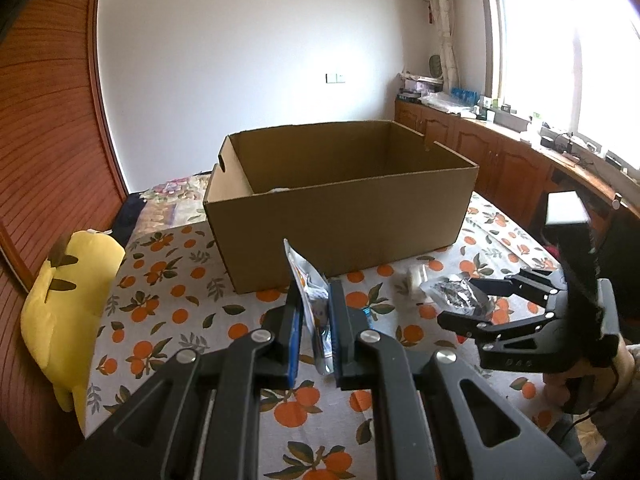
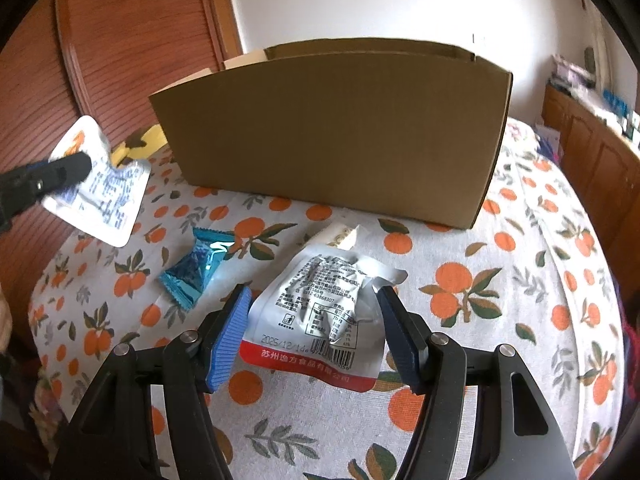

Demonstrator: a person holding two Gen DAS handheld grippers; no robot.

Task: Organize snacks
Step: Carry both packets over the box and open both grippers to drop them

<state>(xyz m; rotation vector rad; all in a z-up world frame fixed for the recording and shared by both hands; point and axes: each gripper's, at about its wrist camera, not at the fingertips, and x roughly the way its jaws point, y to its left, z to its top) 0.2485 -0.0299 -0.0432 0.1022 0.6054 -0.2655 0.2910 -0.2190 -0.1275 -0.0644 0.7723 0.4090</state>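
**Two snack packets at the grippers, box waiting behind**

The left gripper (image 1: 314, 320) is pinching a flat white packet (image 1: 310, 300) between its blue-padded fingers, jaws closed tight on it, and is holding it upright above the orange-print tablecloth (image 1: 168, 312). In the right wrist view the same white packet (image 2: 100, 184) is hanging in the air at the left, clear of the cloth.

The right gripper (image 2: 314, 320) is standing with its jaws apart around a crumpled silver packet (image 2: 320, 312) with a red band along its lower edge; the packet is lying on the cloth, and the fingers are sitting just beside its two edges, though whether they are touching it is hard to tell.

A blue wrapped candy (image 2: 196, 270) is lying on the cloth left of the silver packet, and a small pale wrapper (image 2: 340, 236) is lying just behind it. The open cardboard box (image 1: 340, 216) is sitting farther back on the table. A yellow plush toy (image 1: 64, 308) is leaning at the table's left edge
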